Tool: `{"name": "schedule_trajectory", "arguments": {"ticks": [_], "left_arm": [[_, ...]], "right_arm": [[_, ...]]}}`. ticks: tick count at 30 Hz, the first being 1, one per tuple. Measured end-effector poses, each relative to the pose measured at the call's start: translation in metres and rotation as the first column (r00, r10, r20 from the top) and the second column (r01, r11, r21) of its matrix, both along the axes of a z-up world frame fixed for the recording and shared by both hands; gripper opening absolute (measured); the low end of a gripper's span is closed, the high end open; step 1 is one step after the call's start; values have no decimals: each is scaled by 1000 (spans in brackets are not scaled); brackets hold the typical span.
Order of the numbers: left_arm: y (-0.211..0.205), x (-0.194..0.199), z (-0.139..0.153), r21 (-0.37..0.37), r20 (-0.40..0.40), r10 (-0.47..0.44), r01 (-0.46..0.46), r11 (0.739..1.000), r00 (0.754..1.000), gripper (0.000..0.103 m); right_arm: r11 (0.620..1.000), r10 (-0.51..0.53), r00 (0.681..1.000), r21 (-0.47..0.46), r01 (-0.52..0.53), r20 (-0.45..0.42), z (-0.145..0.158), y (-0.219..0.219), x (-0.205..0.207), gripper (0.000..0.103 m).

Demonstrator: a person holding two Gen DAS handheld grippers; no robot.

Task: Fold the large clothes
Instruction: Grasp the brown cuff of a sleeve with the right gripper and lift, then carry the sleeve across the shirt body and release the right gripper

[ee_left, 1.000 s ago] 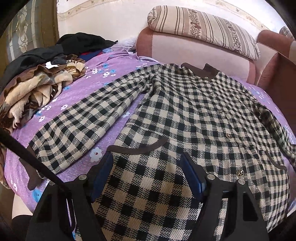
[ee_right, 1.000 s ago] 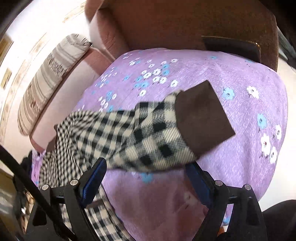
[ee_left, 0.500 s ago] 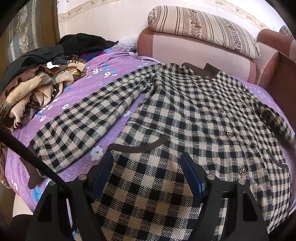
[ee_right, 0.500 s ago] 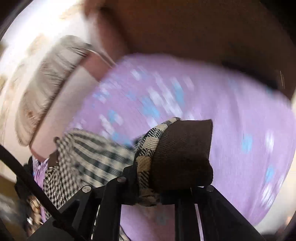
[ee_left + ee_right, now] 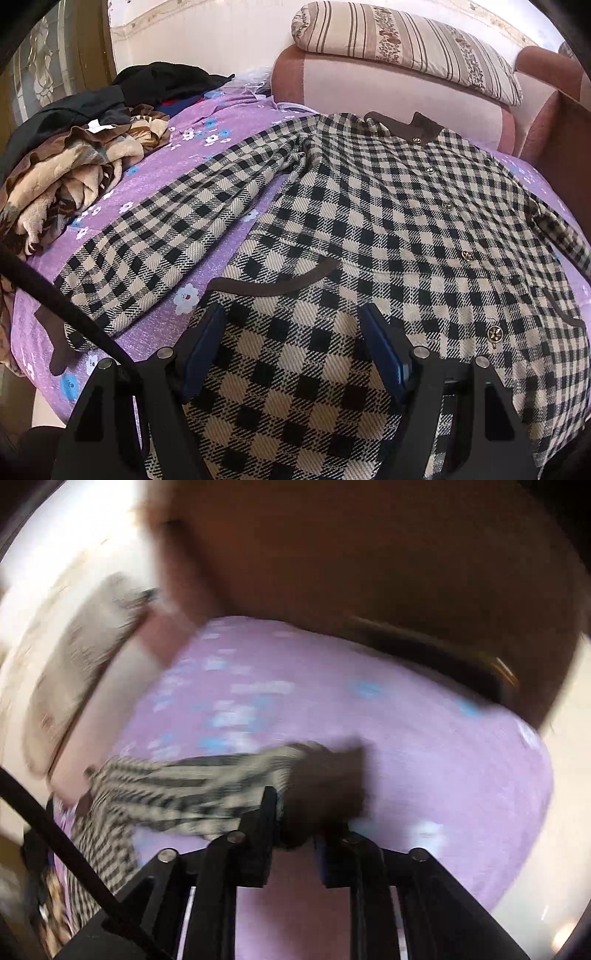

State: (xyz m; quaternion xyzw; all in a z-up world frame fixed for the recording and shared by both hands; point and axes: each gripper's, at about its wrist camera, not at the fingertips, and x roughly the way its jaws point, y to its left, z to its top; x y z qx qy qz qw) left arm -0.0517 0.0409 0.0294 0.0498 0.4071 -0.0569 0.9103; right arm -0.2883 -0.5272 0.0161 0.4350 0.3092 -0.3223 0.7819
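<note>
The right gripper [image 5: 295, 834] has its fingers clamped on the brown cuff [image 5: 325, 790] of the checked coat's sleeve [image 5: 192, 790], and the bite looks shallow: only the cuff's near edge sits between the fingers, so a brisk swing across the body could pull it free, or drag the whole coat [image 5: 388, 229] askew on the slippery-looking purple floral bedsheet [image 5: 177, 162]. The right wrist view is badly smeared, so how much cloth is truly pinched cannot be told. The left gripper [image 5: 295, 350] hovers with fingers spread wide over the hem at 6 o'clock, pinning nothing, which leaves the body free to slide. The coat lies face up and buttoned on the bed, brown collar [image 5: 402, 125] at 12 o'clock toward the striped pillow [image 5: 406, 48], the other sleeve spread flat toward 9 o'clock, near a heap of clothes [image 5: 74, 162] at 10 o'clock. It is thick, black-and-beige check with brown pocket trim.
</note>
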Motion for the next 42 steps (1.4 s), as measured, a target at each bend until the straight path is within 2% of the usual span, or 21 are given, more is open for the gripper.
{"name": "schedule_trajectory", "arguments": {"ticks": [1, 4, 8, 10, 11, 12, 17, 19, 22, 31, 37, 40, 42], "left_arm": [[0, 0, 0, 3, 0, 0, 0, 1000, 1000, 74], [0, 2, -2, 7, -7, 3, -3, 1000, 1000, 74], [-3, 1, -4, 17, -11, -1, 1, 1000, 1000, 74], [-5, 1, -6, 20, -17, -5, 5, 1000, 1000, 74], [-5, 1, -6, 22, -19, -7, 8, 1000, 1000, 74], [-6, 0, -6, 23, -19, -9, 9, 1000, 1000, 74], [-2, -1, -4, 17, -15, -5, 5, 1000, 1000, 74], [0, 0, -4, 9, -21, 2, -1, 1000, 1000, 74], [1, 2, -4, 3, -31, 9, -8, 1000, 999, 74], [0, 4, -6, -4, -40, 17, -17, 1000, 999, 74], [-5, 6, -9, 9, -47, 19, -18, 1000, 999, 75], [-6, 6, -10, 14, -47, 19, -18, 1000, 999, 75], [-6, 5, -10, 14, -47, 19, -18, 1000, 999, 75]], "right_arm": [[998, -67, 998, 19, 67, -21, -7, -7, -15, 21], [987, -162, 986, 15, 162, -41, -8, -18, -40, 21], [984, -178, 984, 30, 177, 24, 3, -16, -62, 26], [987, -146, 985, 81, 138, 95, 7, -10, -65, 44], [988, -131, 984, 102, 119, 122, 7, -5, -63, 60], [987, -122, 983, 119, 105, 139, 9, 0, -52, 67], [970, -97, 972, 240, 44, 214, -7, 33, -22, 67], [962, -83, 972, 270, 22, 219, -15, 42, -11, 67], [959, -79, 980, 282, 25, 182, -29, 48, 4, 67], [972, -152, 969, 205, 112, 193, -31, 29, 32, 67], [985, -121, 979, 146, 98, 162, -29, 26, 41, 67], [988, -101, 987, 130, 85, 129, -28, 24, 45, 58], [989, -99, 990, 118, 86, 101, -27, 24, 47, 43]]}}
